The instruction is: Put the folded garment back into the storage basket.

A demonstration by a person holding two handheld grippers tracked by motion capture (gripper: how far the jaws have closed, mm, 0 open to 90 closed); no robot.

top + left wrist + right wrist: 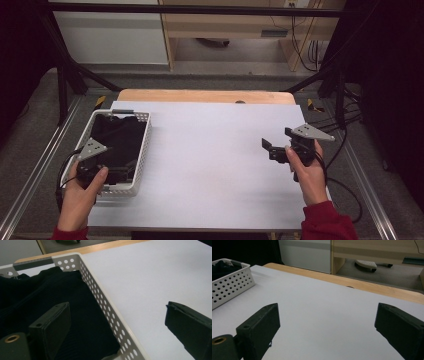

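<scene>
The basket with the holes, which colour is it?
White; the basket shows best in the left gripper view, holding a black cloth.

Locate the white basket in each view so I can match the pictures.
High view: the basket sits at the left of the table, dark cloth inside, with the left gripper over its near end.
Left gripper view: its holed wall runs diagonally from top left to bottom centre.
Right gripper view: one corner at the far left edge.
Shared landmark: the wooden table edge.

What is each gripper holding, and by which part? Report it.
Nothing is held. The left gripper is open over the black cloth in the white basket; the right gripper is open above the bare table.
</scene>
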